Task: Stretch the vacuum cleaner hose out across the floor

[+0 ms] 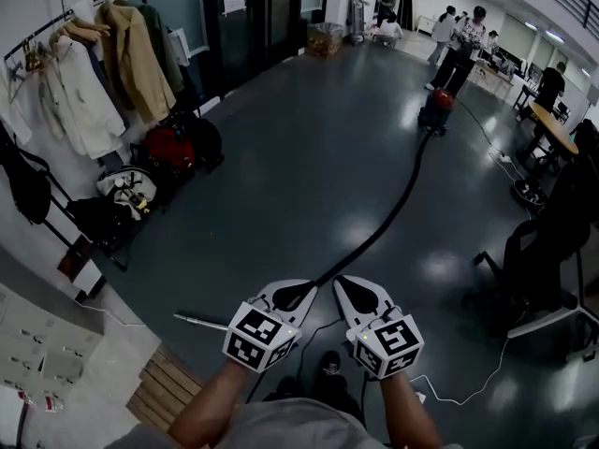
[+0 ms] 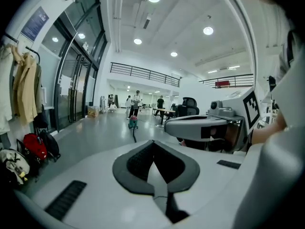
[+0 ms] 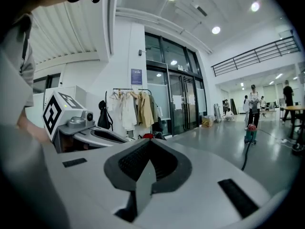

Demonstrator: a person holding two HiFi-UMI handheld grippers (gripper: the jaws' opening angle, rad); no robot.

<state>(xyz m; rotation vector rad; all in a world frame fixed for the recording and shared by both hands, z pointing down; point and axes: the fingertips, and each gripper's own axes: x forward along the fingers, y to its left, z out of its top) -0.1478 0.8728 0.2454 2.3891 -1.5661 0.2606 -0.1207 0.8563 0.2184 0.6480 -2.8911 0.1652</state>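
Head view: left claw and right claw pressed together, empty, above the hose.

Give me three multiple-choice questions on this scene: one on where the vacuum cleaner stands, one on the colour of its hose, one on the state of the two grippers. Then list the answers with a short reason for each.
1. Where does the vacuum cleaner stand?
A. On top of a table
B. At the far end of the hose, near the standing people
C. Right beneath the grippers

2. What colour is the hose?
A. White
B. Yellow
C. Black

3. How do the left gripper and the right gripper stand?
A. Both shut, nothing between the jaws
B. Both wide open
C. Left clamped on the hose, right open

Answers:
1 B: the head view shows it far off, where the hose ends.
2 C: it runs as a black line.
3 A: each gripper view shows its jaws together and empty.
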